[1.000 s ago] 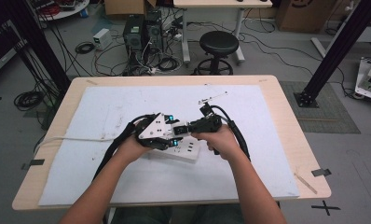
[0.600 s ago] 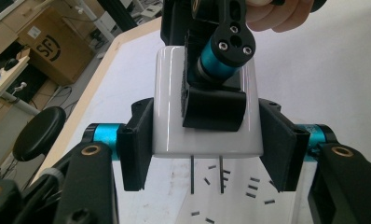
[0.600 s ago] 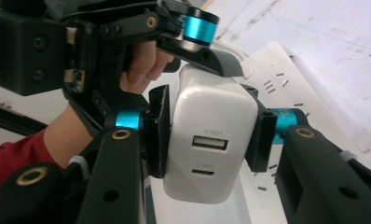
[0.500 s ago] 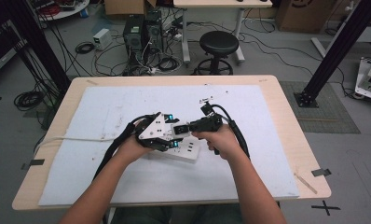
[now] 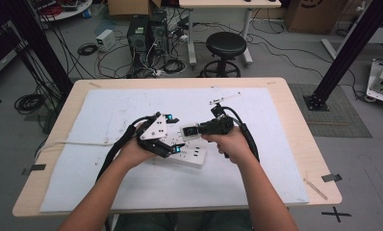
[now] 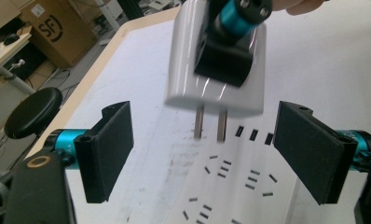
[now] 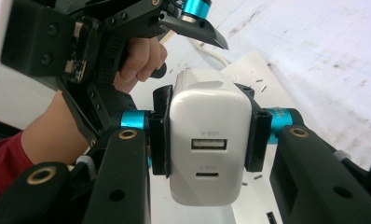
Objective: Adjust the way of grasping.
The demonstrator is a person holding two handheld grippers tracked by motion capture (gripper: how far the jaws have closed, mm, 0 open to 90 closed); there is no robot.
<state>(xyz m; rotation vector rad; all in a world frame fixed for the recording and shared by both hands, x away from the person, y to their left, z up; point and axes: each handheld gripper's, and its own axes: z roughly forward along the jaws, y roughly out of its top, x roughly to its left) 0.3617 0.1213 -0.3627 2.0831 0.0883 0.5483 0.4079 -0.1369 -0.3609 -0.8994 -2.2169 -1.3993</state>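
White plastic USB charger [image 7: 209, 140], clamped in the right gripper [image 7: 207, 140], hangs prongs-down just above the white power strip [image 6: 239, 186] on the table [image 5: 286, 103]; the left gripper [image 6: 211, 158], jaws wide and empty, flanks the sockets.

Shift since earlier: we see right gripper [image 5: 191, 131] with white charger [image 5: 189, 131] nearer left gripper [image 5: 175, 134], over power strip [image 5: 192, 156]
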